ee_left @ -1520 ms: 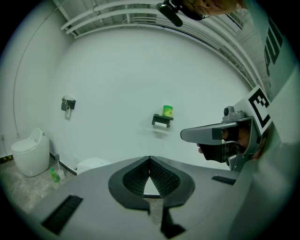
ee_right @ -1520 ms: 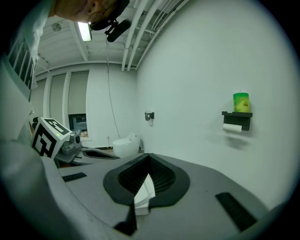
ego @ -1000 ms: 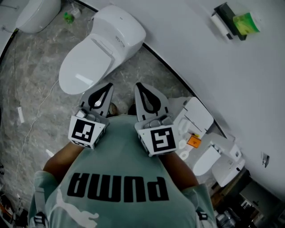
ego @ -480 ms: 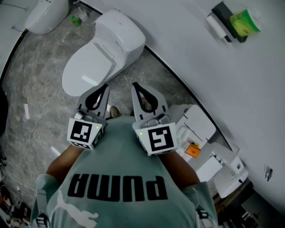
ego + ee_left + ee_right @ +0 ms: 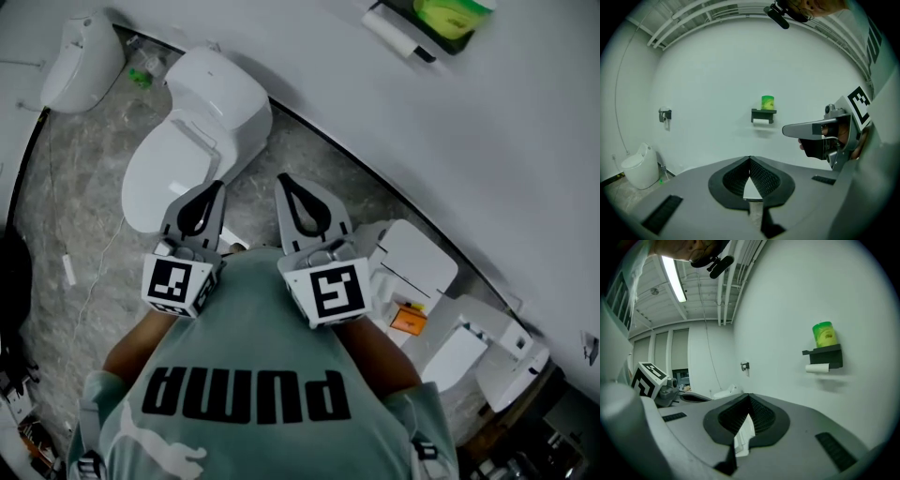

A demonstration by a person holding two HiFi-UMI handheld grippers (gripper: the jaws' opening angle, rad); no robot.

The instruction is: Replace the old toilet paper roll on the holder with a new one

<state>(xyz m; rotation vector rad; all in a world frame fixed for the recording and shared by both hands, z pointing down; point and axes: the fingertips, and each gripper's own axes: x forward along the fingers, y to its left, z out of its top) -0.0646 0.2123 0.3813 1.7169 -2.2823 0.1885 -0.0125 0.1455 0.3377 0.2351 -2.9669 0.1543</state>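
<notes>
Left gripper (image 5: 749, 158): jaws shut, tip to tip, nothing gripped, held out in front of the chest.
Right gripper (image 5: 749, 394): same story, tips together and no hold on anything. There's a pale sliver in the gap behind the tips, and I can't say what it is.
Roll (image 5: 817, 367): there it is, white and slim, slung under the black holder (image 5: 827, 356) on the wall. In the head view it's at 1 o'clock of the grippers, well apart from both.
Green cylinder (image 5: 823, 335): upright on the holder's top. It may be the fresh roll in a wrapper, can't tell.
Handling: I'd call the roll light and soft, easy to crush, and its loose sheet will tear. Grip gently across the body, never by the tail.
Head view only: toilet (image 5: 192, 131) at 11 o'clock of the grippers, white units (image 5: 417, 248) at 4 o'clock, marble floor (image 5: 84, 234) below.
Gripper views only: the holder face-on with the roll beneath it, and a small wall fitting (image 5: 664, 115) at 9 o'clock of the holder.
</notes>
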